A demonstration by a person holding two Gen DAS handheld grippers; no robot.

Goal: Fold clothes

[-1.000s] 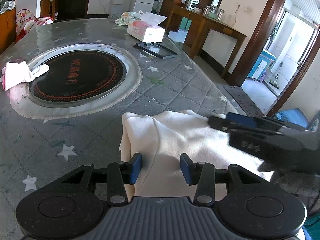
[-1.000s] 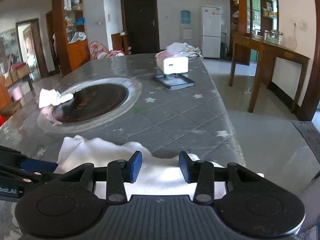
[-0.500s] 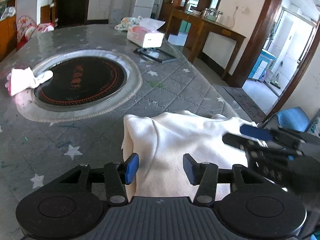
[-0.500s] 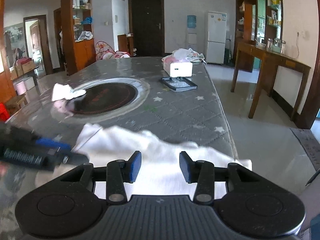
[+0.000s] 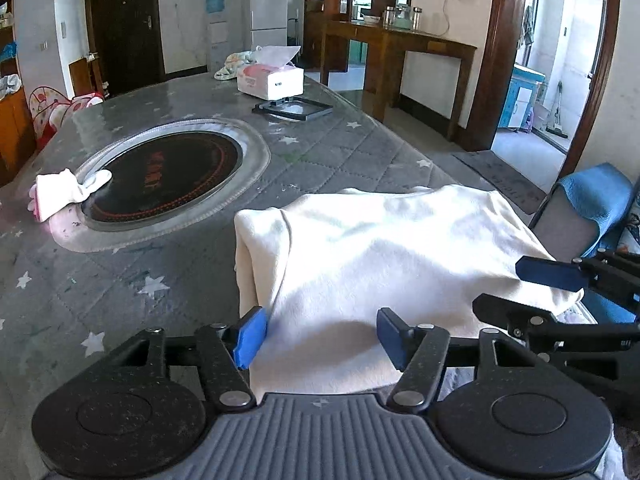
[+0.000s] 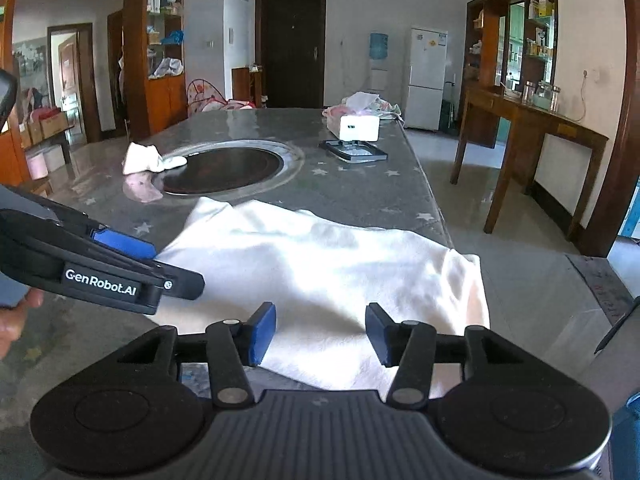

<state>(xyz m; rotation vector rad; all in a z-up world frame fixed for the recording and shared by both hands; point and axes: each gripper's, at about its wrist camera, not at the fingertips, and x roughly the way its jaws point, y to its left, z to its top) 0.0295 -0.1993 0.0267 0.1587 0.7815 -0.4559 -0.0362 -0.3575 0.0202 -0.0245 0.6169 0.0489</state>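
Note:
A cream-white garment lies folded near the front right corner of the grey star-patterned table; it also shows in the right wrist view. My left gripper is open and empty above the garment's near left edge. My right gripper is open and empty above the near edge. The right gripper shows at the right of the left wrist view. The left gripper shows at the left of the right wrist view.
A round black hotplate is set in the table, with a small white and pink cloth at its left rim. A tissue box and a black tray stand farther back. A blue-covered chair is at right.
Both grippers have drawn back toward me and apart from each other. The garment stays flat on the table, and more of it now shows.

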